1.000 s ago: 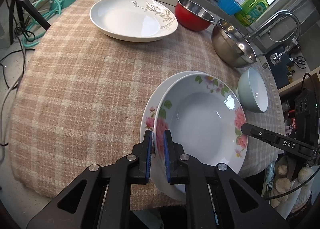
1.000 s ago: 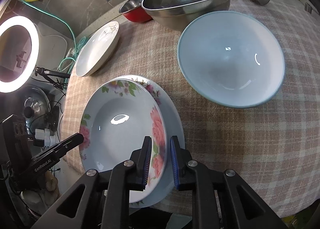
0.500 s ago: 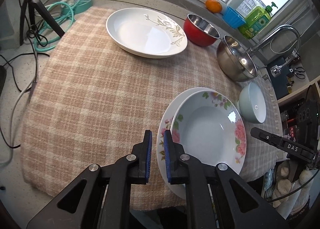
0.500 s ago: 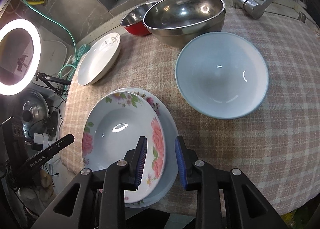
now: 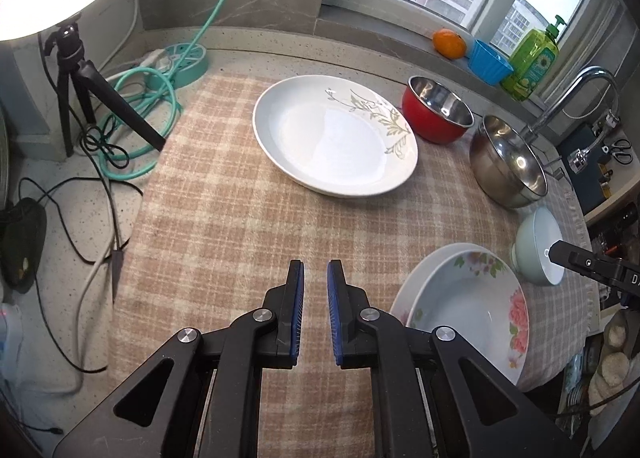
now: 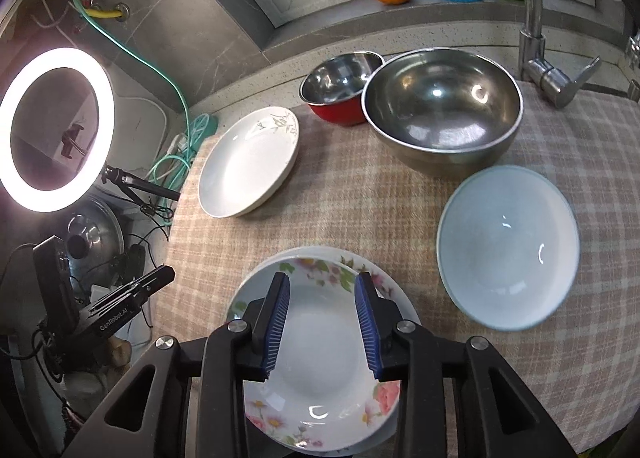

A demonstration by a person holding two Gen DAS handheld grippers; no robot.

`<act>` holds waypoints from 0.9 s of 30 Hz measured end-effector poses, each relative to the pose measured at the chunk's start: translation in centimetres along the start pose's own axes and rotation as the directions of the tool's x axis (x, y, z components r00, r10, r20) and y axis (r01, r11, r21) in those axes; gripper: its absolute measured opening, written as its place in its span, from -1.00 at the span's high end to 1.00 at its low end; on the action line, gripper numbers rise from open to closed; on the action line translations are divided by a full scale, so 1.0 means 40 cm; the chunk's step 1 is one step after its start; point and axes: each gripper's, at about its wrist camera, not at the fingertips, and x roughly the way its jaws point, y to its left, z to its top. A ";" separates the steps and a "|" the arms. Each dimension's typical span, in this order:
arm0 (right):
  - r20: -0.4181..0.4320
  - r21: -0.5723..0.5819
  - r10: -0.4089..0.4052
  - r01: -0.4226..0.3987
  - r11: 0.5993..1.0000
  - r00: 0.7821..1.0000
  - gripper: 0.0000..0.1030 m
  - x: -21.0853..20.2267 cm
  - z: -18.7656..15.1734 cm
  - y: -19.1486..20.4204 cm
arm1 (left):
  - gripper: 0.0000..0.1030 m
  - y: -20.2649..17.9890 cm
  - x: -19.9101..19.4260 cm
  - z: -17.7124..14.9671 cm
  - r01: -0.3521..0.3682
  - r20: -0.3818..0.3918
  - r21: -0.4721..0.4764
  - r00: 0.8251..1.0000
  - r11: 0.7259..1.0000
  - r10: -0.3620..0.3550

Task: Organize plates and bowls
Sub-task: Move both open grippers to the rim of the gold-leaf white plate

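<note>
We count one stack made: a rose plate (image 6: 320, 390) sits nested on a second plate at the bottom centre of the right view, both glossy, shallow and printed with pink flowers. Our right claw (image 6: 322, 322) hangs above it with its jaws spread wide and nothing between them; our left claw (image 5: 315, 308) hovers over bare checked cloth (image 5: 248, 225), its blue ribbed pads slightly parted and likewise holding nothing. Left to sort, as we judge it: the leaf plate (image 5: 334, 135), white glazed ceramic at upper centre of the left view, probably bound for the stack, and three bowls lying separate, a pale blue bowl (image 6: 508, 246) at right, a polished steel bowl (image 6: 442, 111) above it, and a red bowl (image 6: 340, 87) with a steel lining touching the steel one. The surface is covered by soft woven cloth.
</note>
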 end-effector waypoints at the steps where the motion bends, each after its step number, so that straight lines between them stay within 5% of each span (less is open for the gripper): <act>1: 0.005 0.000 0.001 -0.001 1.000 1.000 0.40 0.005 0.011 0.006 | 0.80 0.004 0.006 0.010 -0.002 0.002 -0.002 1.000 1.000 0.002; 7: 0.010 0.011 0.026 -0.026 1.000 1.000 0.40 0.045 0.075 0.034 | 0.79 0.028 0.034 0.066 -0.008 0.019 -0.012 1.000 1.000 0.009; 10: 0.017 0.009 0.018 -0.018 1.000 1.000 0.40 0.066 0.108 0.043 | 0.61 0.042 0.051 0.093 -0.011 0.025 -0.014 1.000 1.000 0.012; 27: 0.009 0.006 -0.032 0.032 0.999 0.999 0.40 0.248 0.239 0.067 | 0.61 0.128 0.173 0.212 0.040 -0.002 -0.108 0.999 0.993 -0.041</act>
